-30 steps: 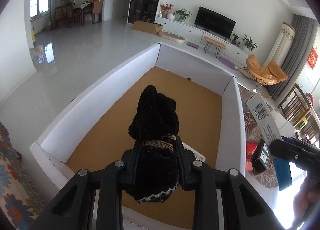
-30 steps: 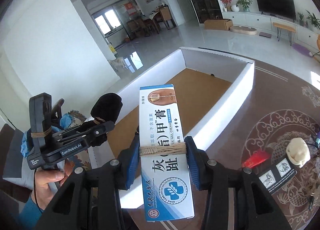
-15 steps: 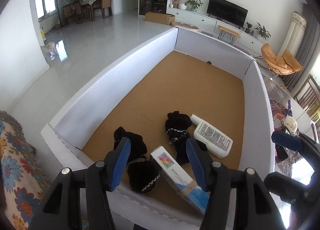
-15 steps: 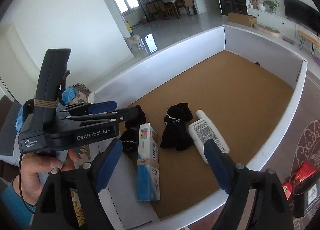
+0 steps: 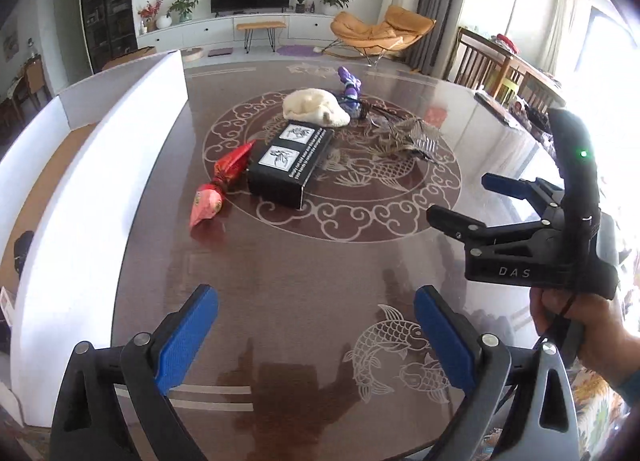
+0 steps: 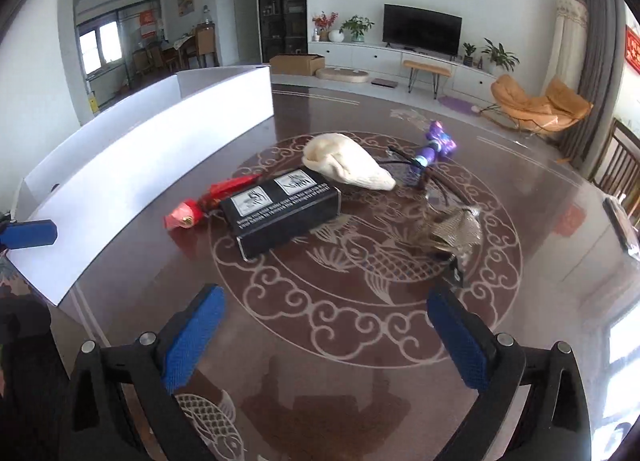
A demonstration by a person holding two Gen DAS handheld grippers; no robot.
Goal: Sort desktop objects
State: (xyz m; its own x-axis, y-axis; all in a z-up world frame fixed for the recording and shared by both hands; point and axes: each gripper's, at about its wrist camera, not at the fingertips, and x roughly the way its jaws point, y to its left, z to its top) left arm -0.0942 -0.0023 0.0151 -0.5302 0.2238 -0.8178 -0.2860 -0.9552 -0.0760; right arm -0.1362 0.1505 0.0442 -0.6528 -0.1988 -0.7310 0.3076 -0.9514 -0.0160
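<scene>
Desktop objects, left to right: white sorting box [image 6: 152, 149] along left table edge, then red foil packet [image 6: 208, 201], touching black carton [image 6: 282, 207], cream knit sock [image 6: 344, 165] just behind, purple-handled feather wand [image 6: 436, 177] furthest right, feather end [image 6: 452, 229] toward camera. All on glossy patterned tabletop [image 6: 360, 341], well apart from both tools.

Left gripper [image 5: 316, 337]: jaws wide apart, nothing between. Right gripper [image 6: 326, 335]: same, wide and empty.

Handling, judged:
- Foil packet: light, crinkly, slick. Pinch at twisted neck.
- Carton: stiff, probably light. Grip across narrow width, flat sides; open near end could crush.
- Sock: soft, compresses. Bunch mid-body, deep bite.
- Wand: thin, fragile feathers. Take purple handle only.
</scene>
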